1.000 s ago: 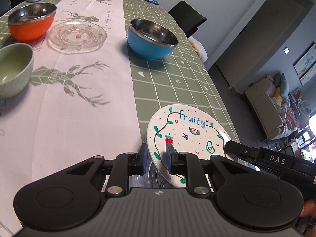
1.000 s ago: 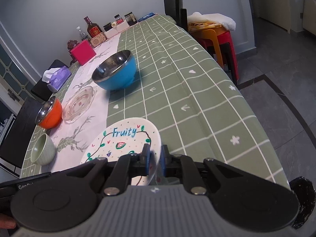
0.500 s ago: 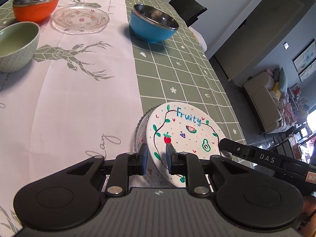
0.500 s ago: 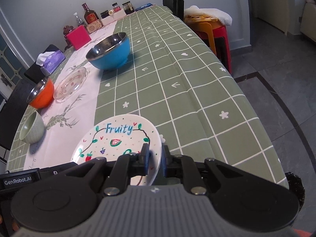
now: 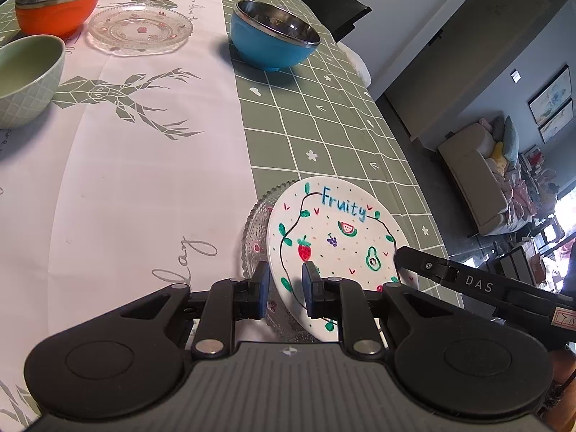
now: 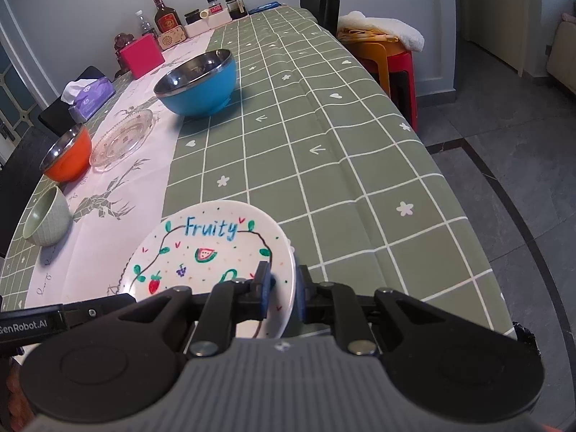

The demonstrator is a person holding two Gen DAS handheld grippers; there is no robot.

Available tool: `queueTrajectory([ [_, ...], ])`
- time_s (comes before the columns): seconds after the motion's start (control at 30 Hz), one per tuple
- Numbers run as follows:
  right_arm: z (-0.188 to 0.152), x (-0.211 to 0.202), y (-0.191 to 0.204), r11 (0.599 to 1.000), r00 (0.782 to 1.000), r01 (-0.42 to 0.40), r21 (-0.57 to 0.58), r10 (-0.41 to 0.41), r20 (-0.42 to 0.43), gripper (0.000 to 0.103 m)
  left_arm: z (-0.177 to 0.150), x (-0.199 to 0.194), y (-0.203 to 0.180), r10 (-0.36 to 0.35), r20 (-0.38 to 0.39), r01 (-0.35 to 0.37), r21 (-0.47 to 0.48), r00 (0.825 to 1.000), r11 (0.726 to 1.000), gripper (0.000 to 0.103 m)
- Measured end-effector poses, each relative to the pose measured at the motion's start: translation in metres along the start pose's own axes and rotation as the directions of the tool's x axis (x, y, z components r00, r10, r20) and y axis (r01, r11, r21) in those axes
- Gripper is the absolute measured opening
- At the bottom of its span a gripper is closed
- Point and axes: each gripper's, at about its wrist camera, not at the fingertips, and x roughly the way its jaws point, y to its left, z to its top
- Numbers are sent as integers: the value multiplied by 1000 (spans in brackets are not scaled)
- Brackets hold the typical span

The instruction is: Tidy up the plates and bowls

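Green checked tablecloth (image 6: 324,151), grey floor (image 6: 504,165)

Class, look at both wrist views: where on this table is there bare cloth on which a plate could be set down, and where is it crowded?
Free: the green checked cloth between the blue bowl and the table's right edge; also the white runner between the green bowl and the Fruity plate. Crowded: the orange bowl beside the far glass plate, and the far end's bottles.

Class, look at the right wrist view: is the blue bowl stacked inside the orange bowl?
No. The blue bowl stands alone on the green checked cloth, while the orange bowl sits apart, beyond the glass plate.
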Motion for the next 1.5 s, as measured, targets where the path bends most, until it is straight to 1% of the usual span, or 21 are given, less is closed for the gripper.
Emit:
queueTrajectory([
  [0.1, -1, 0, 2, 1000, 1000, 6, -9, -6, 4, 13, 1, 1, 1, -8, -6, 8, 5, 1000, 1000, 21],
  [0.3, -1, 0, 4, 1000, 1000, 6, -18, -6, 3, 17, 2, 1, 8, -45, -14, 45, -14, 999, 999, 22],
  [0.53, -2, 1, 4, 1000, 1000, 2, -25, -2, 0, 19, 4, 1, 14, -73, -20, 73, -27, 997, 997, 22],
  [0.77, -3, 0, 7, 999, 1000, 5, -52, -5, 6, 15, 5, -5, 15, -75, -26, 74, -17, 997, 997, 22],
  [0.93, -3, 1, 11, 997, 1000, -10, -73, 10, -1, 14, 6, -10, 16, -57, -34, 56, -8, 998, 998, 22],
  [1.07, -3, 2, 12, 997, 1000, -8, -79, 8, -2, 14, 9, -10, 14, -59, -57, 59, 5, 997, 998, 30],
  [1.13, -3, 2, 12, 997, 1000, -12, -80, 12, -6, 14, 14, -13, 13, -57, -69, 58, 8, 996, 998, 35],
  [1.17, -3, 3, 12, 997, 1000, -17, -80, 17, -10, 14, 16, -15, 14, -58, -69, 58, 1, 996, 998, 41],
  [1.2, -3, 4, 12, 996, 1000, -19, -82, 18, -10, 13, 19, -17, 15, -62, -72, 62, -5, 995, 998, 43],
  [1.27, -3, 4, 13, 997, 1000, -19, -81, 18, -10, 13, 22, -20, 17, -63, -70, 63, -12, 996, 998, 43],
  [1.37, -3, 4, 13, 997, 1000, -19, -78, 18, -11, 13, 23, -24, 19, -35, -44, 35, -1, 998, 999, 43],
  [1.43, -3, 4, 13, 997, 1000, -20, -78, 19, -11, 14, 22, -22, 23, -19, -47, 19, -4, 999, 1000, 43],
  [1.5, -3, 4, 13, 997, 1000, -20, -76, 19, -12, 14, 20, -18, 27, -37, -44, 37, -19, 998, 999, 43],
])
